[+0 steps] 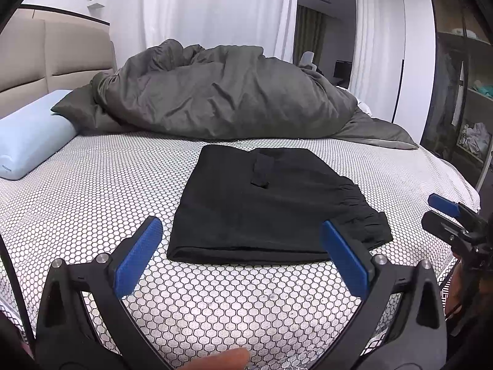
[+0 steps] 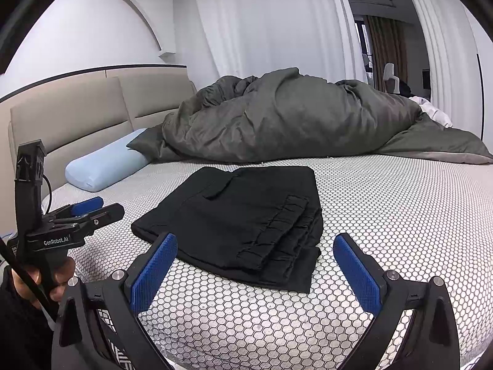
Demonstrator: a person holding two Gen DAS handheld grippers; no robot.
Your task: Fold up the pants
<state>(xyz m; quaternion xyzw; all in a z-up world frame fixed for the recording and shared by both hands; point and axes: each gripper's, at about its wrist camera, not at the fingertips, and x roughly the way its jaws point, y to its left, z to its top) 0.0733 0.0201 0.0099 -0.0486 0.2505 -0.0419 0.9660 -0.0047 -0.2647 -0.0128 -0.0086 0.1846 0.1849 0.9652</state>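
Black pants (image 1: pixel 268 203) lie folded into a compact rectangle on the bed, gathered cuffs stacked at their right end (image 2: pixel 277 234). My left gripper (image 1: pixel 240 231) hovers open just before their near folded edge, nothing between its blue pads. In the right wrist view it shows from the side, held by a hand, as the left gripper (image 2: pixel 92 209) off the pants' left corner. My right gripper (image 2: pixel 255 243) is also open and empty, a little short of the cuff end. From the left wrist view, the right gripper (image 1: pixel 443 208) sits at the far right edge.
The bed's honeycomb-patterned sheet (image 1: pixel 92 203) spreads around the pants. A heaped grey duvet (image 1: pixel 222 92) fills the far side, with a light blue pillow (image 1: pixel 30 135) and beige headboard (image 2: pixel 77 114) at left. White curtains hang behind; open shelves (image 1: pixel 471 117) stand at right.
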